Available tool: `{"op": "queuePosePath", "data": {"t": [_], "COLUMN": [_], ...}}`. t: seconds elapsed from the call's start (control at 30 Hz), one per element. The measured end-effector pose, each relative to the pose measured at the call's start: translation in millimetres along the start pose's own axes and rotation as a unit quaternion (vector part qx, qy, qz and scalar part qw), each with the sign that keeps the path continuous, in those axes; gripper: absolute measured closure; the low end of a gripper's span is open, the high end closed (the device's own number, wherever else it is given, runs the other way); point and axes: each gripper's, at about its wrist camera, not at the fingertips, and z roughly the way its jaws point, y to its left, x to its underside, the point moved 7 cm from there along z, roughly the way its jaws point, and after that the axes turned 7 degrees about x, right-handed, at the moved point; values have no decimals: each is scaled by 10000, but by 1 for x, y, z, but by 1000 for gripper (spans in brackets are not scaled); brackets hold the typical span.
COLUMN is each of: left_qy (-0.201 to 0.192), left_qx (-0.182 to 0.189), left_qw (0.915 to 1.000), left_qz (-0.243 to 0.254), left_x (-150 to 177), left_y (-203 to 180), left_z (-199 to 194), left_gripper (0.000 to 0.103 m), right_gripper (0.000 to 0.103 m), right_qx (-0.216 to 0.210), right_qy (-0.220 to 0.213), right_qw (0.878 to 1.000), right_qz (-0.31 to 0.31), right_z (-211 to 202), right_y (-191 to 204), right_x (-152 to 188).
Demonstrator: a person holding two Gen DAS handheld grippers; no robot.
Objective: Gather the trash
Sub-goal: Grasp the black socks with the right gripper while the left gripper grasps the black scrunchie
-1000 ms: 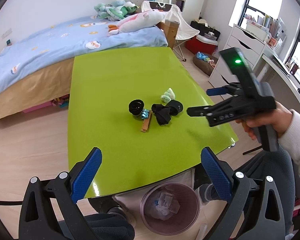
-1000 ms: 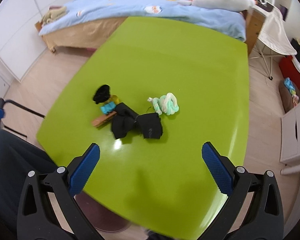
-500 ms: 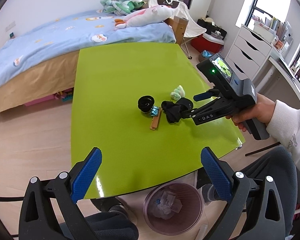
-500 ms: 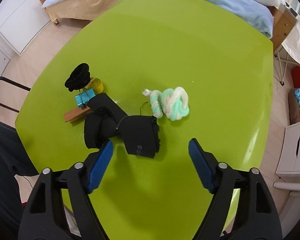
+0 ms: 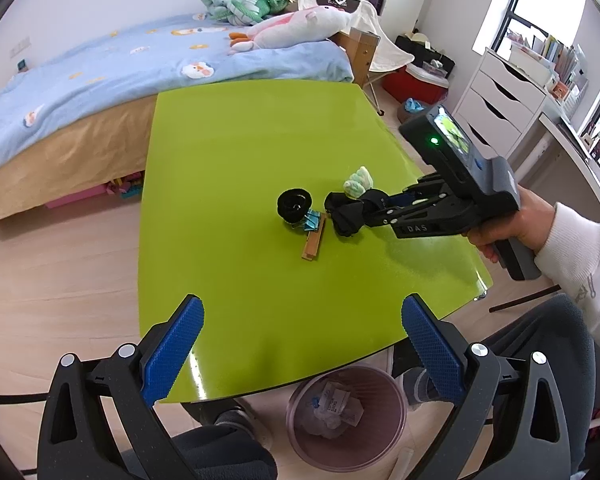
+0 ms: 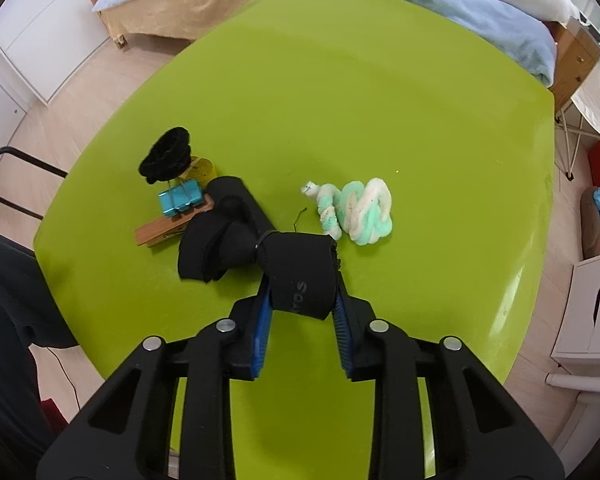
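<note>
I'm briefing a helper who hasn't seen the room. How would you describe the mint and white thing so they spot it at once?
On the lime-green table, find the small cluster of items. The twisted mint-and-white fluffy bundle lies at its right end, just beyond the black strap that the right hand-held gripper clamps. It is the only pale, soft, knotted item; its neighbours are black, blue or wooden.

Black claw, blue ribbed pads, silver screws – white printed sleeve, bare hand

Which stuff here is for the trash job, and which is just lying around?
Job: black fabric bundle clamped by right gripper, mint-white twisted piece, blue binder clip, wooden clip, trash bin.
Lying about: bed, plush toys, drawers.
</note>
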Motion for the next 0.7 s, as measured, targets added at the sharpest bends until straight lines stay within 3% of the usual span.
{"op": "queuePosePath", "data": {"t": [0.4, 0.7], "left_qy": [20, 403], "left_qx": [23, 177], "left_qw": [10000, 9987], "left_qz": [68, -261], "left_x": [-26, -53], "left_y": [1, 16], "left_z": [20, 62], "left_gripper": [8, 8], "right_gripper": [78, 78], "right_qx": [-106, -152], "right_qy": [-415, -508], "right_qw": [9962, 9921], "right_qz": [757, 1134], "right_z": [-44, -58], "right_y": [-11, -19], "right_x": [29, 49]}}
